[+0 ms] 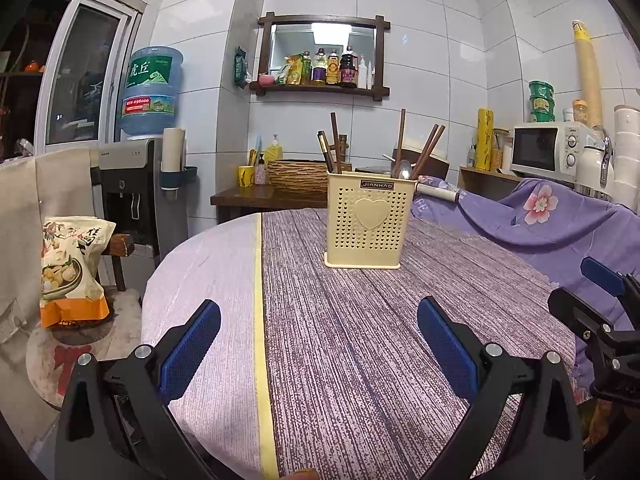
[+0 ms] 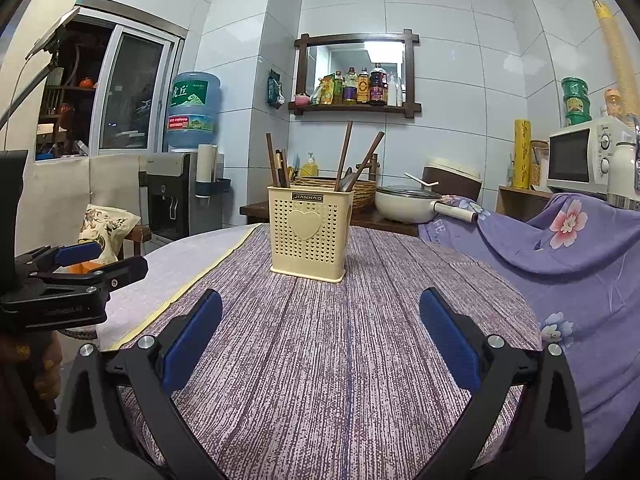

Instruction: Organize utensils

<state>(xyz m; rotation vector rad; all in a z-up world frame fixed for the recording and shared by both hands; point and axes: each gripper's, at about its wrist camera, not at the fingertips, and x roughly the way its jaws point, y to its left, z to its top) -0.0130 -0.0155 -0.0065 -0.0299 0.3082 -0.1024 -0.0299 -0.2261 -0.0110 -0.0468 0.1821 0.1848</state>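
Observation:
A cream perforated utensil holder (image 1: pixel 368 222) (image 2: pixel 311 233) with a heart on its front stands upright on the round table (image 1: pixel 360 340) (image 2: pixel 320 360). Several brown chopsticks (image 1: pixel 400 142) (image 2: pixel 344 154) and a metal spoon (image 1: pixel 404 169) stick out of its top. My left gripper (image 1: pixel 319 350) is open over the near part of the table, well short of the holder, with nothing between its blue pads. My right gripper (image 2: pixel 321 342) is open as well, empty, facing the holder from the near edge. Each gripper shows at the side of the other's view.
A purple striped cloth covers the table, with a yellow stripe (image 1: pixel 258 300) left of centre. A snack bag (image 1: pixel 72 268) sits on a stool at left. Purple floral fabric (image 2: pixel 568 264) drapes at right. Behind are a water dispenser (image 1: pixel 140 188), a pan (image 2: pixel 404 202) and a microwave (image 2: pixel 584 158).

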